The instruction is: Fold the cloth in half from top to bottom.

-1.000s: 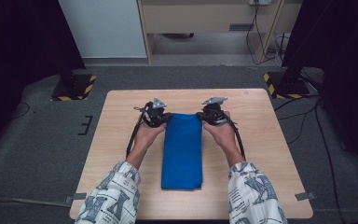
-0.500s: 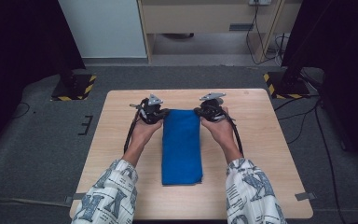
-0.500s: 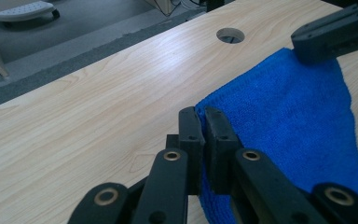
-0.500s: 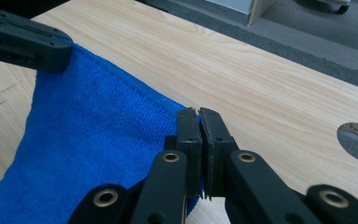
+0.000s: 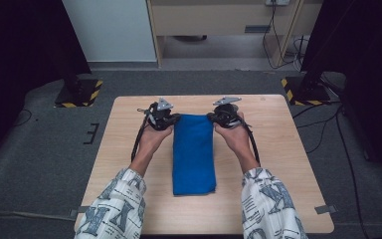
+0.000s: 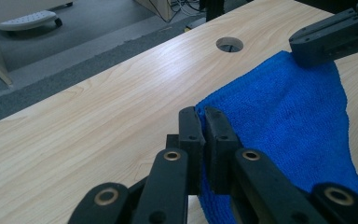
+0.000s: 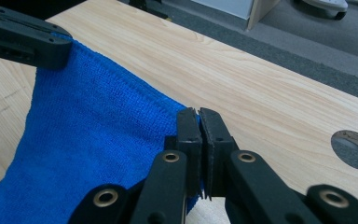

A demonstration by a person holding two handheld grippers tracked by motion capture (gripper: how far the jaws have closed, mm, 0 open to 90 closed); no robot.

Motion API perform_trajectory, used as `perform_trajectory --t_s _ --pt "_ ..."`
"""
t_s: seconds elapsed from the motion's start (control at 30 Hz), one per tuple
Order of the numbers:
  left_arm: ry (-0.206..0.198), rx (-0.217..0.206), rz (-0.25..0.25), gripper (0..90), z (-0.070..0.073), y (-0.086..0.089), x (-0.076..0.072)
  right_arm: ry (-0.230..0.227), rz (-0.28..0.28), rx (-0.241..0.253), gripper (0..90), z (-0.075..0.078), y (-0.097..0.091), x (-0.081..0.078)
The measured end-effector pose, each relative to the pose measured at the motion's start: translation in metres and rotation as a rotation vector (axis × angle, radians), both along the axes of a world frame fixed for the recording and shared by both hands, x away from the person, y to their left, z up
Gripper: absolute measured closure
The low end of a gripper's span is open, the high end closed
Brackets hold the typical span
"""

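A blue towel [image 5: 194, 149], folded into a long strip, lies along the middle of the wooden table [image 5: 278, 149]. My left gripper [image 5: 171, 118] is shut on the strip's far left corner. My right gripper [image 5: 214, 117] is shut on the far right corner. In the left gripper view the jaws [image 6: 204, 114] pinch the towel [image 6: 284, 107] at its edge, and the right gripper [image 6: 328, 37] clamps the opposite corner. In the right gripper view the jaws [image 7: 196, 116] bite the towel [image 7: 88, 135], with the left gripper [image 7: 28, 39] at the far corner.
A round cable hole [image 6: 229, 44] sits in the tabletop near the far edge. Stand bases with yellow-black stripes [image 5: 79, 92] [image 5: 303, 89] flank the table's far corners. Cables [image 5: 328, 129] trail over the grey floor at the right. A cabinet [image 5: 219, 20] stands behind.
Both grippers have eased slightly toward the table's far edge, and the towel's near end has slid a little that way with them. Both grips are unchanged.
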State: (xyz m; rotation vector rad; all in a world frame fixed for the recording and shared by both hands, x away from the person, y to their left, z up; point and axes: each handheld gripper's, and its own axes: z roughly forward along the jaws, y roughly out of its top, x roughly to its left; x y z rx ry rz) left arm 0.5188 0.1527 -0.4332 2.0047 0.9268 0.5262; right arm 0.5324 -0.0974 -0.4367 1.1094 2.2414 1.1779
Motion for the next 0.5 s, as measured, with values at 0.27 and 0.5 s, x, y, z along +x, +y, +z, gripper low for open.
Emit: perform_trajectory --t_s 0.27,0.5 --pt "-0.001 0.013 -0.008 86.7 0.0014 -0.0029 -0.0021 -0.006 0.003 0.016 87.8 -0.0001 -0.0047 -0.0039" --pt "-0.001 0.012 -0.003 86.6 0.0011 0.0 -0.0044 -0.012 0.013 0.014 87.8 0.0002 -0.0022 -0.0069"
